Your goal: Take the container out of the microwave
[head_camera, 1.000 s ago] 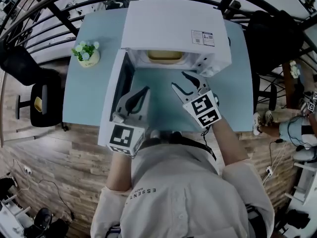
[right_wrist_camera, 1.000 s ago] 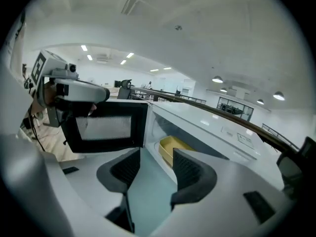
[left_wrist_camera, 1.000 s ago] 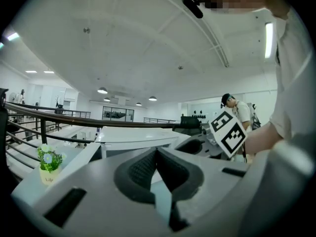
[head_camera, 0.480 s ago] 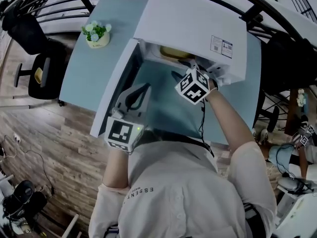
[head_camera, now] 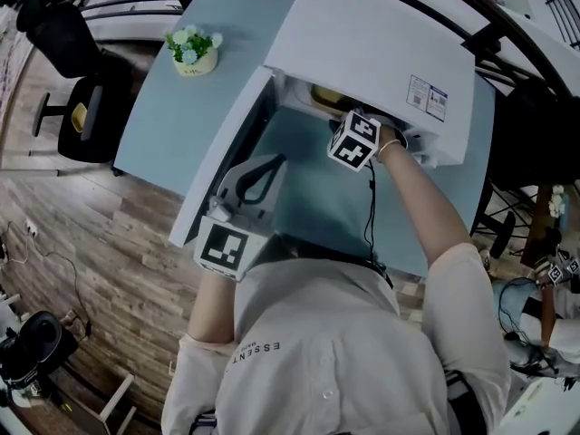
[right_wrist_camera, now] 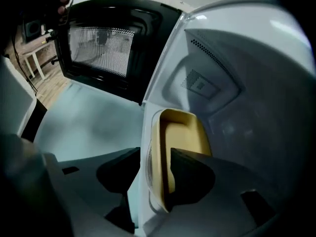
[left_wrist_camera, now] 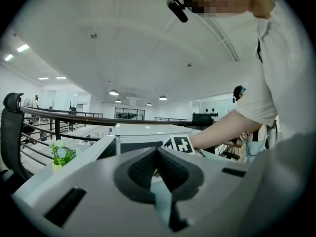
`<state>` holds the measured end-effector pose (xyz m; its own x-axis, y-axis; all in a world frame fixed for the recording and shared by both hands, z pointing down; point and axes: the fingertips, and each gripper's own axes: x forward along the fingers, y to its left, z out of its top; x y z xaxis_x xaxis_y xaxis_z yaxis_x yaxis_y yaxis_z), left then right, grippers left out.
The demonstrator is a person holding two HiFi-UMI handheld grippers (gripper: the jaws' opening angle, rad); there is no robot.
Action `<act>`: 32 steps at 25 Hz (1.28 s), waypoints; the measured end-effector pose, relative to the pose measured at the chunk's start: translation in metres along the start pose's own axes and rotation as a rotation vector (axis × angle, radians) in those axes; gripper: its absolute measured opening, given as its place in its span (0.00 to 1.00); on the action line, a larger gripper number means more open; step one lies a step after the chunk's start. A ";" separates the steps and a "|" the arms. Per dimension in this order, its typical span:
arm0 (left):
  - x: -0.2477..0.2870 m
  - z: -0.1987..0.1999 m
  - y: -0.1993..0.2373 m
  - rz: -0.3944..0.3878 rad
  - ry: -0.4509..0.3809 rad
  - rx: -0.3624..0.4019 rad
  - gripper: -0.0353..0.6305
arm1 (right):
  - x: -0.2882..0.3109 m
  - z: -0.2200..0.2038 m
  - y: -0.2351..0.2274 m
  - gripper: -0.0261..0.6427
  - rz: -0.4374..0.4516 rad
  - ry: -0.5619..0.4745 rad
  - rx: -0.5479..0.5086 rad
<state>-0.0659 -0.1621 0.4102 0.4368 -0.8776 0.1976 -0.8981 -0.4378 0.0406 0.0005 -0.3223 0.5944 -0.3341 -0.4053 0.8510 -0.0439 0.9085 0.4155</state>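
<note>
A white microwave (head_camera: 372, 53) stands on the light-blue table (head_camera: 181, 107) with its door (head_camera: 222, 161) swung open to the left. Inside lies a yellow container (right_wrist_camera: 185, 142), of which only a sliver (head_camera: 328, 96) shows in the head view. My right gripper (right_wrist_camera: 155, 154) reaches into the cavity, open, with the container's near rim between its jaws; one jaw lies over the container's inside. In the head view its marker cube (head_camera: 355, 141) sits at the microwave's mouth. My left gripper (head_camera: 270, 163) hovers over the table by the door, shut on nothing, and its closed tips (left_wrist_camera: 158, 149) point at the microwave.
A small potted plant (head_camera: 195, 51) stands at the table's far left corner. A black chair (head_camera: 77, 125) is on the wooden floor to the left. The open door's mesh window (right_wrist_camera: 103, 48) shows left of the cavity. Dark railings run behind the table.
My right gripper has moved forward from above the table into the microwave's cavity, onto the container's rim. The left gripper has stayed near the door.
</note>
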 end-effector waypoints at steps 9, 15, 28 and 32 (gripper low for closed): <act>-0.001 -0.004 0.012 0.027 0.005 -0.011 0.06 | 0.017 -0.003 -0.001 0.12 0.014 0.019 -0.074; -0.005 -0.003 0.015 0.036 0.003 -0.020 0.06 | 0.013 -0.003 0.002 0.11 0.031 0.016 -0.077; -0.019 0.005 0.004 -0.011 -0.027 0.043 0.06 | -0.045 0.012 0.035 0.09 0.061 -0.087 0.076; -0.025 0.010 -0.003 -0.040 -0.038 0.056 0.06 | -0.071 0.019 0.053 0.09 0.054 -0.149 0.126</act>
<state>-0.0735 -0.1403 0.3952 0.4744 -0.8658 0.1592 -0.8764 -0.4816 -0.0072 0.0040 -0.2437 0.5504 -0.4747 -0.3444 0.8100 -0.1365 0.9379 0.3188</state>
